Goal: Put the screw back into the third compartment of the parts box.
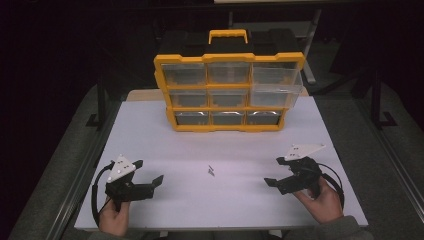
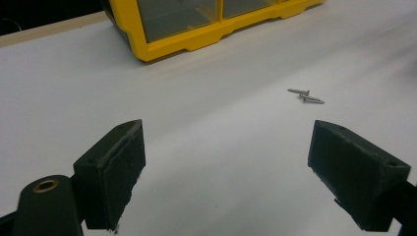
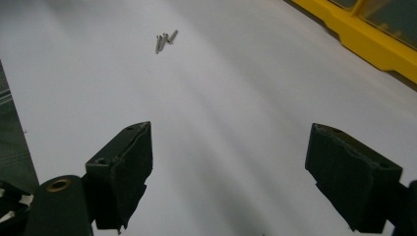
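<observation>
Two small metal screws (image 1: 211,171) lie touching each other near the middle of a white tabletop (image 1: 220,145), well apart from both tools. At the near left edge, a person's hand (image 1: 114,220) grips the left hand-held gripper (image 1: 148,172) low over the surface, its jaws spread wide with nothing between them and aimed toward the right. At the near right edge, the other hand (image 1: 325,202) holds the right hand-held gripper (image 1: 275,171) in a mirrored pose, jaws likewise spread and empty, aimed left toward the screws. Both forearms enter from the near side. A yellow organiser case (image 1: 229,92) with clear drawers stands upright at the far side of the tabletop; its middle-right drawer (image 1: 277,95) juts out from the frame.
</observation>
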A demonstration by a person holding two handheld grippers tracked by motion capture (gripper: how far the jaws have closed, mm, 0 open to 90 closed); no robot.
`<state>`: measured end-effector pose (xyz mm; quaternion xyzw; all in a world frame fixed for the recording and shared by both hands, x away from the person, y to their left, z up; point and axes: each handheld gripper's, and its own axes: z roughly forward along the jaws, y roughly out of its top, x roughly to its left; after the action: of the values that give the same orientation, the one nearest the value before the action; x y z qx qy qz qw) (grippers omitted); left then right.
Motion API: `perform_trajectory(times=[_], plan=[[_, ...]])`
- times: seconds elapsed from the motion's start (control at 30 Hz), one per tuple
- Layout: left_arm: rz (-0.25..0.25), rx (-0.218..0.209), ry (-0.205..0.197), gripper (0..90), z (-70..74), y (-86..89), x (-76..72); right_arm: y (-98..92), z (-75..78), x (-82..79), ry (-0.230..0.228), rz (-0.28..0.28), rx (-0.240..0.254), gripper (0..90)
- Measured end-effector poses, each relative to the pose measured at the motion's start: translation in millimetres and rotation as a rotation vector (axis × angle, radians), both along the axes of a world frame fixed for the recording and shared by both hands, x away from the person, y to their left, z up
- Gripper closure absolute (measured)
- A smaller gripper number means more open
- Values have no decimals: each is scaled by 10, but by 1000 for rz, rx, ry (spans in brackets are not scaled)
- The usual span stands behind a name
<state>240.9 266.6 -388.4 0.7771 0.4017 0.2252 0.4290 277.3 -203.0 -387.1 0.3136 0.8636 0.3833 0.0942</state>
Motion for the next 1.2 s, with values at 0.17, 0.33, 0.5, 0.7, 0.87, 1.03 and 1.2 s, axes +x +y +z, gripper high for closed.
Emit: perform_trajectory(times=[0.17,0.33,0.5,0.7,0.87,1.03,1.2], plan=[[-4,-7,2,138,-4,-17,6,132,45,30,6,36,-6,179],[-15,2,-5,138,3,-33,10,292,78,95,17,71,-20,197],[-22,21,5,138,1,-40,6,461,102,135,29,99,-36,225],[-14,1,6,138,2,-35,0,715,98,233,48,151,-65,289],[-13,1,2,138,3,-50,2,893,65,342,62,188,-92,351],[-15,5,2,138,-1,-35,5,1075,36,447,84,217,-105,384],[-17,11,1,138,9,-29,2,1216,24,554,83,239,-123,414]])
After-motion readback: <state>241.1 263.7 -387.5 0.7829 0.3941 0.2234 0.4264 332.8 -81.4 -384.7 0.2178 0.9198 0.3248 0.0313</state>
